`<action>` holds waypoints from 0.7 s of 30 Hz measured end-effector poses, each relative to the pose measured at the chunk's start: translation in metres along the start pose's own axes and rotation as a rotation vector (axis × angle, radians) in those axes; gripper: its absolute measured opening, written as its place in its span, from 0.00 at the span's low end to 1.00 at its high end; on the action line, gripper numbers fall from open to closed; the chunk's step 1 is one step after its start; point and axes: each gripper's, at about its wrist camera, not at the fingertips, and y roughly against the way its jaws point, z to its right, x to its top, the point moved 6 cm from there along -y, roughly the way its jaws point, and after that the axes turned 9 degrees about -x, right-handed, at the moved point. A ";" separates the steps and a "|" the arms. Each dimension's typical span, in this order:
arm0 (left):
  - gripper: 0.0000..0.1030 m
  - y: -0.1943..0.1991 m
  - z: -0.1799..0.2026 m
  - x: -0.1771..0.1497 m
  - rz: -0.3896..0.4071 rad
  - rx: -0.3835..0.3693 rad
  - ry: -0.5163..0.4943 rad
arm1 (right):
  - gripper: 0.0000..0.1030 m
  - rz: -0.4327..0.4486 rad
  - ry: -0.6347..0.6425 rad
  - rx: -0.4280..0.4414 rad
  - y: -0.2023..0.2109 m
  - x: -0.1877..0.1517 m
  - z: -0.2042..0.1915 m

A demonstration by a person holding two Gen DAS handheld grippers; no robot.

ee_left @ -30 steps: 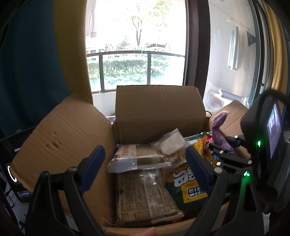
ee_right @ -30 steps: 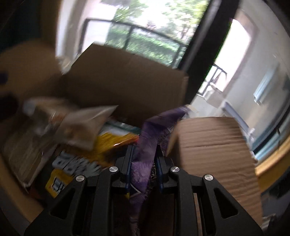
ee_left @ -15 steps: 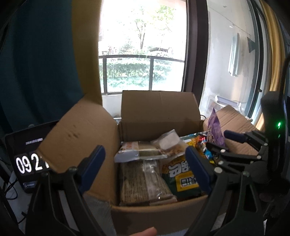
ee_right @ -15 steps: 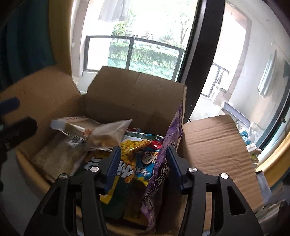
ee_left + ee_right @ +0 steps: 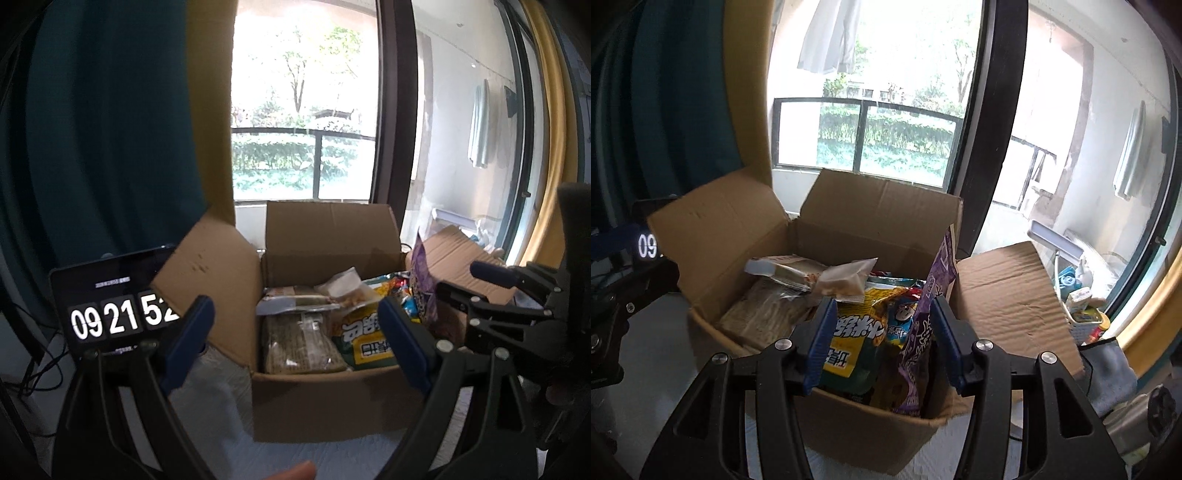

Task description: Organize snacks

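Snacks packed in an open cardboard box (image 5: 849,428) on a pale surface (image 5: 207,413) by the window, all four flaps folded outward. Along the box's left side, flat brown cracker packs (image 5: 764,317), with a white-ended pack (image 5: 779,271) and a small clear pouch (image 5: 846,280) lying on top. In the middle, a yellow-and-green bag (image 5: 857,347) and a blue packet (image 5: 903,317). Against the right wall, a purple bag (image 5: 923,332) standing upright, its top above the rim (also seen from the left wrist view at (image 5: 421,284)).

Right gripper (image 5: 884,343) just in front of the box, jaws just opened, released and well apart, pressing on nothing; purple bag seen between the blue pads, free of them. Left gripper (image 5: 291,339) at the box's near left, jaws wide and empty. Clock screen (image 5: 110,302) upright at the left, partly behind the left flap. Fingertip (image 5: 295,472) at the bottom edge.
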 end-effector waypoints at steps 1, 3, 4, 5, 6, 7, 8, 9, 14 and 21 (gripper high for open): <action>0.88 0.004 0.001 -0.001 0.003 -0.001 0.006 | 0.54 0.004 -0.003 0.002 0.005 0.000 0.000; 0.88 0.014 0.002 -0.003 0.011 -0.002 0.012 | 0.54 0.016 -0.012 0.009 0.016 -0.002 0.002; 0.88 0.018 0.003 -0.004 0.014 0.001 0.011 | 0.54 0.021 -0.015 0.011 0.020 -0.002 0.002; 0.88 0.021 0.004 -0.005 0.015 0.004 0.010 | 0.54 0.027 -0.018 0.013 0.026 -0.004 0.003; 0.88 0.026 0.005 -0.007 0.017 0.008 0.008 | 0.54 0.034 -0.021 0.014 0.033 -0.005 0.005; 0.88 0.030 0.007 -0.008 0.019 0.009 0.006 | 0.54 0.038 -0.021 0.015 0.037 -0.006 0.005; 0.88 0.033 0.008 -0.009 0.021 0.010 0.005 | 0.54 0.043 -0.022 0.016 0.044 -0.008 0.007; 0.88 0.038 0.009 -0.011 0.025 0.013 0.003 | 0.54 0.046 -0.023 0.017 0.047 -0.009 0.007; 0.88 0.069 0.018 -0.019 0.083 0.053 -0.009 | 0.54 0.072 -0.034 0.021 0.074 -0.020 0.014; 0.89 0.114 0.026 -0.033 0.157 0.056 0.020 | 0.54 0.120 -0.059 0.023 0.114 -0.039 0.025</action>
